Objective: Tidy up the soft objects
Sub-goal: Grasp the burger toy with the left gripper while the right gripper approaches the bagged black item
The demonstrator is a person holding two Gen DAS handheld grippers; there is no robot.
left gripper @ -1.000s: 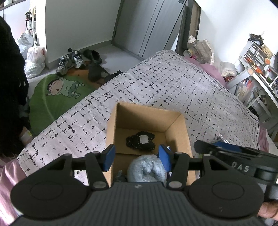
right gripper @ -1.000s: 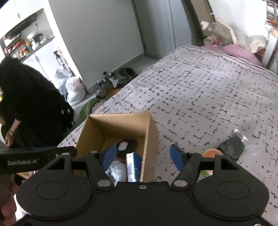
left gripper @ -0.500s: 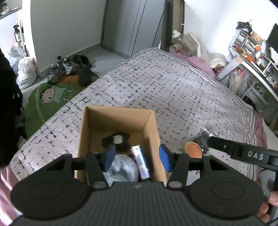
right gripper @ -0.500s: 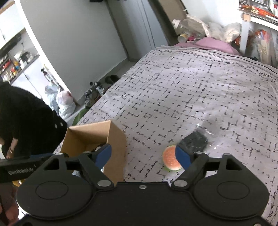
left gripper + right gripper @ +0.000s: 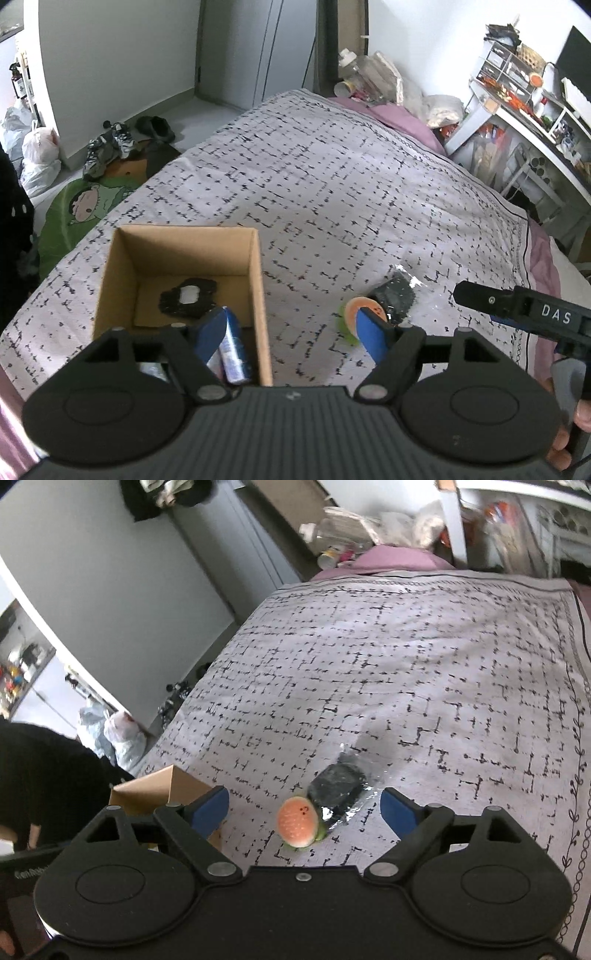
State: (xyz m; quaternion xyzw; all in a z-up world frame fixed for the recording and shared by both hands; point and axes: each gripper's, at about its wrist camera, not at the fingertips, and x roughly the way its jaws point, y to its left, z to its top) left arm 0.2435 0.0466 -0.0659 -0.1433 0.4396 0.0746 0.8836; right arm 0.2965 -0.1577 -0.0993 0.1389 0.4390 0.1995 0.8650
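Observation:
A cardboard box (image 5: pixel 255 280) stands on the patterned bedspread; it also shows at the left of the right wrist view (image 5: pixel 162 790). Inside lie a black soft item (image 5: pixel 188 297) and a blue-and-white pack (image 5: pixel 232 354). A round watermelon-slice soft toy (image 5: pixel 298 821) lies on the bed right of the box, touching a black item in a clear bag (image 5: pixel 338 786). My right gripper (image 5: pixel 304 808) is open and empty just above and before the toy. My left gripper (image 5: pixel 290 332) is open and empty over the box's right wall. The toy also shows in the left wrist view (image 5: pixel 352 310).
The bedspread (image 5: pixel 406 664) stretches far ahead. A pink pillow (image 5: pixel 399 118) and clutter lie at the bed's head. Shelving (image 5: pixel 517 96) stands at the right. Shoes (image 5: pixel 110 144) and a green mat (image 5: pixel 81 206) lie on the floor at the left.
Both grippers have swung right, away from the box toward the watermelon toy. The left gripper's jaws have opened wider. The grey-blue soft item seen in the box earlier is hidden now.

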